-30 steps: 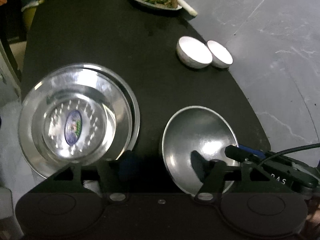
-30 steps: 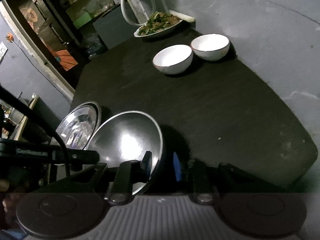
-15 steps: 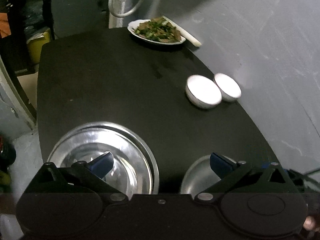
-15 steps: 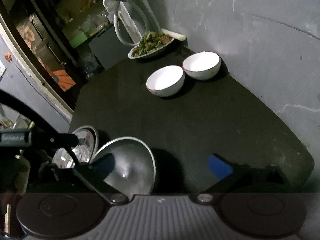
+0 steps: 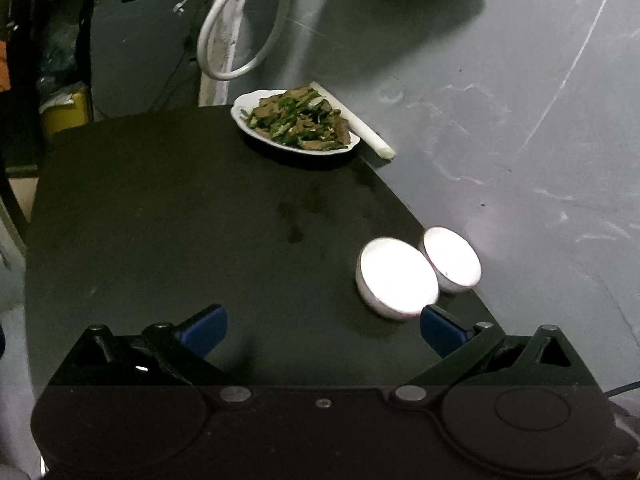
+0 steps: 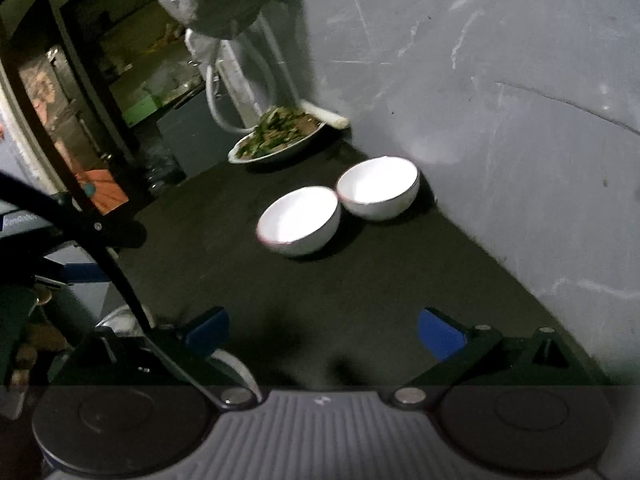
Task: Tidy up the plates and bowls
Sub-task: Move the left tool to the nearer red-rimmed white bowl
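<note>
Two white bowls stand side by side on the black table (image 5: 160, 220) near the grey wall: the nearer bowl (image 5: 396, 276) (image 6: 298, 220) and the farther bowl (image 5: 452, 260) (image 6: 378, 188). My left gripper (image 5: 322, 330) is open and empty above the table, its right fingertip just in front of the nearer bowl. My right gripper (image 6: 322, 330) is open and empty, well short of the bowls. A sliver of a steel bowl rim (image 6: 236, 364) shows by its left finger. The steel plates are out of sight.
A white plate of green vegetables and meat (image 5: 296, 122) (image 6: 276, 138) sits at the table's far edge with a white stick (image 5: 360, 128) beside it. The grey wall (image 5: 500, 140) runs along the right. A cable (image 6: 108, 264) crosses the right wrist view at the left.
Both grippers opened and let go of the steel bowl. Both views lifted and tilted forward; the steel plates and bowl dropped out of sight and the white bowls came closer.
</note>
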Tool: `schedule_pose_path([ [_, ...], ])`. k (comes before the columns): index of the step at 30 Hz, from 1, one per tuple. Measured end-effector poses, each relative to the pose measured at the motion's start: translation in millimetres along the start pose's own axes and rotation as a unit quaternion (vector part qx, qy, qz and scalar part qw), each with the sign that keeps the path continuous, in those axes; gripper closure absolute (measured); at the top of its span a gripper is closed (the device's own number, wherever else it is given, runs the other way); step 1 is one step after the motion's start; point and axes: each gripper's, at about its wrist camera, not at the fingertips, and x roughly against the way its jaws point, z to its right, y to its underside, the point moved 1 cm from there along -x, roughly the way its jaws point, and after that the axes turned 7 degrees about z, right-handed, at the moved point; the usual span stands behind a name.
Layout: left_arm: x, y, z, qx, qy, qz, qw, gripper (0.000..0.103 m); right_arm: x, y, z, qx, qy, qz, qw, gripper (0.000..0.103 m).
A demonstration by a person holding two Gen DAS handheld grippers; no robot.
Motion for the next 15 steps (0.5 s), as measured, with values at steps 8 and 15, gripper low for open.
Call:
schedule_pose_path([
  [8, -71, -23, 18, -0.028, -0.017, -0.035, 0.9989, 0.001, -51, -28, 12, -0.025, 0.030, 0.001, 0.999, 0.000],
  [15, -112, -25, 15, -0.046, -0.035, -0.064, 0.9962, 0.001, -90, -34, 24, -0.060, 0.033, -0.026, 0.997, 0.000],
])
